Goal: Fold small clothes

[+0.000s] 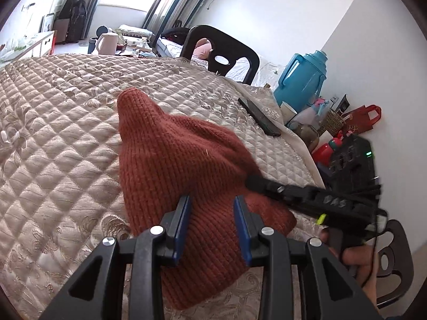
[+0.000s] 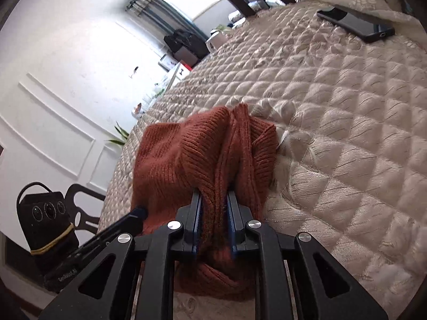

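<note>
Left wrist view: we list one rust knit garment (image 1: 184, 160) on the quilted bed (image 1: 66, 138), a fold of it between our left tongs (image 1: 212, 202), which pinch it. Right wrist view: our right tongs (image 2: 214, 200) stand narrow, clamped on a bunched ridge of the knit (image 2: 186, 154). We also note a phone (image 2: 355, 22) lying apart near the bed's edge
</note>
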